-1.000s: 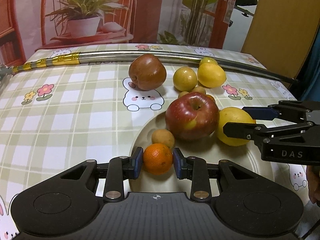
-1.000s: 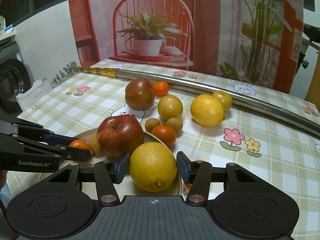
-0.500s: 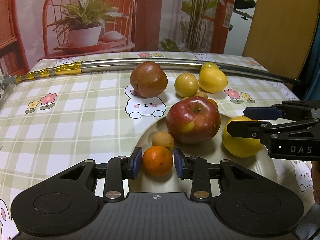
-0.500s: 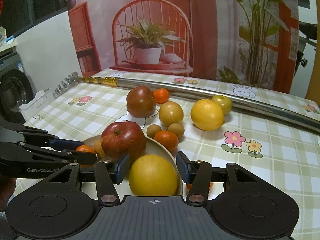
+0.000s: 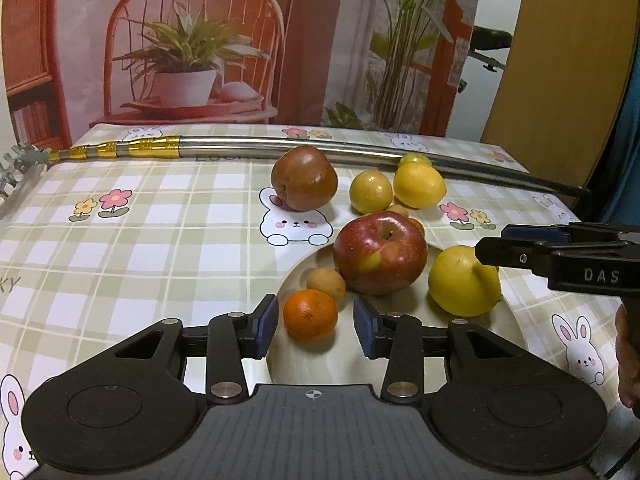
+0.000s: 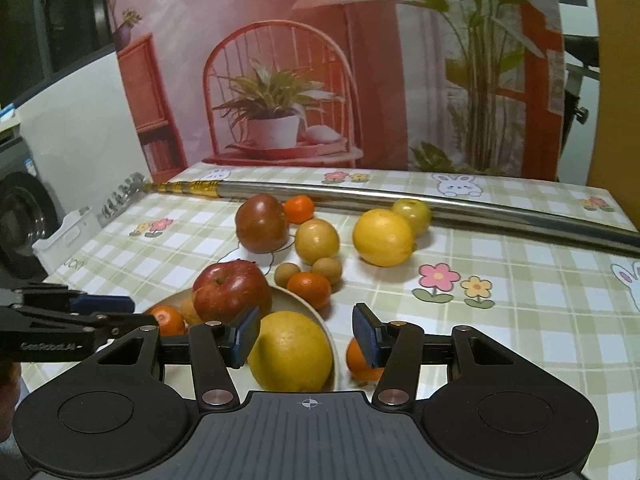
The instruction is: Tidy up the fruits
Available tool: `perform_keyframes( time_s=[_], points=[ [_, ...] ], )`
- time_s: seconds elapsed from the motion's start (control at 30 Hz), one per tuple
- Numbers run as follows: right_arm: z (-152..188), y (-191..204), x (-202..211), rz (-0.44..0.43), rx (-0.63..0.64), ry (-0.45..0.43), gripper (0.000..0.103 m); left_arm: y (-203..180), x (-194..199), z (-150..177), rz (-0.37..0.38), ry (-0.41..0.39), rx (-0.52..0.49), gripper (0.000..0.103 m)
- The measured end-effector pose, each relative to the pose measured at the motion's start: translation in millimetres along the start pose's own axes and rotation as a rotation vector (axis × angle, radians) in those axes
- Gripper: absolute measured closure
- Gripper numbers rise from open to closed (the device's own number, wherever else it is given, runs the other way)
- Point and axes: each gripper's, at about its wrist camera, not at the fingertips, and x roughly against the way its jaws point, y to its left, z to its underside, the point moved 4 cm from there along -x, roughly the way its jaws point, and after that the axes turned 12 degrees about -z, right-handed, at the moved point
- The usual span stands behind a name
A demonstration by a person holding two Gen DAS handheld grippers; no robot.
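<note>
On the checked table, your plate [image 5: 516, 332] holds four fruits: one apple [image 5: 380, 254], one lemon [image 5: 464, 282], one mandarin [image 5: 310, 314], one longan [image 5: 326, 283]. Your left gripper [image 5: 316, 326] and right gripper [image 6: 306, 336] both stand open, holding nothing.

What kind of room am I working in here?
Probably a home utility or laundry corner dressed for recording: a tablecloth with bunnies, a printed backdrop of a chair and plants, and what looks like a washing machine at left.
</note>
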Motion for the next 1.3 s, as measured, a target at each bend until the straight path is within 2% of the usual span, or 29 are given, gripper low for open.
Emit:
perform_keyframes(
  time_s=[0.57,0.77,1.13,1.3],
  points=[
    [5.8,-16.3,10.6,0.025,-0.056,-0.016,0.055,-6.9,7.3,6.7,0.014,-0.029,0.001,0.059],
    [4.2,-20.6,12.0,0.034,-0.059,-0.017,0.055,-2.4,6.0,0.8,-0.014,-0.024,-0.006,0.059],
    [-18.0,-44.2,13.4,0.092,-0.049,-0.034,0.055,10.4,-1.0,-55.4,0.033,0.017,0.046,0.059],
    [-26.0,-58.0,9.1,0.103,-0.068,-0.039,0.055,1.1,-17.1,-81.0,0.119,0.076,0.085,0.060]
  ],
)
